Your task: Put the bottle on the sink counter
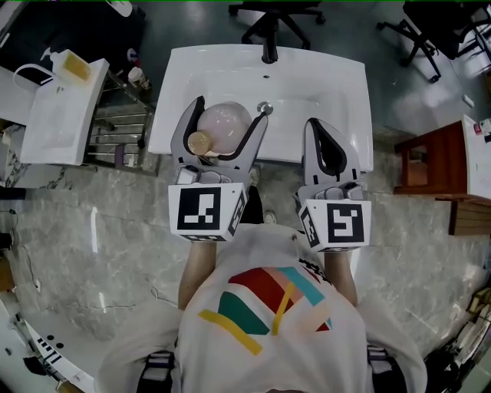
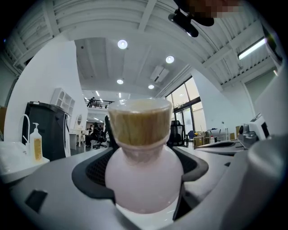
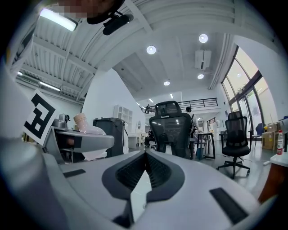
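Only overhead: sink (image 1: 322, 84) beneath held bottle (image 1: 224, 124)

You stand on a grey, marble-veined floor (image 1: 92, 230). Black office chairs (image 1: 272, 19) are ahead of you. A reddish wooden cabinet (image 1: 426, 165) is to your right and a wire rack (image 1: 107, 127) to your left. Overhead is a white ribbed ceiling (image 3: 135, 27) with round recessed lights (image 3: 151, 49), all lit. Tall windows (image 3: 246, 96) admit daylight. A dark cabinet (image 2: 49, 130) stands against a white wall (image 2: 40, 76).
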A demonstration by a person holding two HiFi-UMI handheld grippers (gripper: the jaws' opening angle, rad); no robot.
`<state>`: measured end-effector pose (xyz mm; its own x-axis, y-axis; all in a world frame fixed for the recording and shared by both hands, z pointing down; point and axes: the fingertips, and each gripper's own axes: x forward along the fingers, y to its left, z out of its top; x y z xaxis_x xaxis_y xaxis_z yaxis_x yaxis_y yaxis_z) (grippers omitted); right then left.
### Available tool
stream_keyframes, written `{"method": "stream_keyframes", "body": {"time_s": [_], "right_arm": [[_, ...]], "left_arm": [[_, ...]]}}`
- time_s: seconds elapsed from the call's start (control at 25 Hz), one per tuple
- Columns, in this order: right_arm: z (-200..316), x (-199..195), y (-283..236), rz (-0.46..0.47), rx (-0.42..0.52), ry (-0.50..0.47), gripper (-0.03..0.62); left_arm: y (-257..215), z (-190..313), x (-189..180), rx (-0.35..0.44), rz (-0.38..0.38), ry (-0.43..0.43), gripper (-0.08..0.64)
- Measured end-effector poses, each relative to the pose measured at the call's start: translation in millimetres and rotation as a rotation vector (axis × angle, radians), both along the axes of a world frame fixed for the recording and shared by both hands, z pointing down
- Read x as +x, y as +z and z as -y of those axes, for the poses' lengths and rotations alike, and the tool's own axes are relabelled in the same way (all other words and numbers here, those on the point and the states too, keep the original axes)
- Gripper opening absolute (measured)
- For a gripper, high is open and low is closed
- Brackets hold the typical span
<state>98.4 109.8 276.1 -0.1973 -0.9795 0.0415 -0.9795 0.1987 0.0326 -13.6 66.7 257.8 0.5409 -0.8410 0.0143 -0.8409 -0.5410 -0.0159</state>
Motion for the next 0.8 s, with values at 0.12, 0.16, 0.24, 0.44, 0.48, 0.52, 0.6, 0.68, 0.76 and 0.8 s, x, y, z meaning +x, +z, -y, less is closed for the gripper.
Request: {"method": "stream_keyframes", "body": {"time_s": [0.12,0.16,0.24,0.44,0.48,0.52,0.6,0.68,0.76,0.8], "right_arm": [[23,-6,-2,-0.002,0.002,0.003,0.012],[31,-7,-2,-0.003,0.003,0.003,0.012],[46,-9,-4,-0.005,0.005,0.004,0.012],[100,-8,-18,0.009,0.029,0.034,0.012],[110,-9,-21,0.007,0.037,0.044,0.012],[119,-11,-24,-0.001,0.046,0.056,0.012],[136,-15,-27,-0.034,0.061,0.081,0.012],[149,-17,-26,-0.056,0.062,0.105,0.012],[160,-15,-22,-0.049,0.046,0.117,0.012],[165,-14,-20,-0.046,0.037,0.119,0.012]], "left_arm": [[0,21,-4,-0.001,-0.008,0.007,0.398],[0,29,-6,-0.003,-0.010,0.006,0.398],[1,44,-7,-0.008,-0.016,0.005,0.399],[-9,97,-6,0.002,-0.017,0.036,0.397],[-11,108,-7,0.005,-0.013,0.046,0.398],[-13,118,-8,0.007,-0.011,0.055,0.398],[-15,136,-11,0.008,-0.012,0.074,0.398],[-16,151,-13,0.005,-0.016,0.094,0.397],[-16,162,-12,-0.001,-0.020,0.104,0.398],[-16,168,-12,-0.003,-0.022,0.105,0.398]]}}
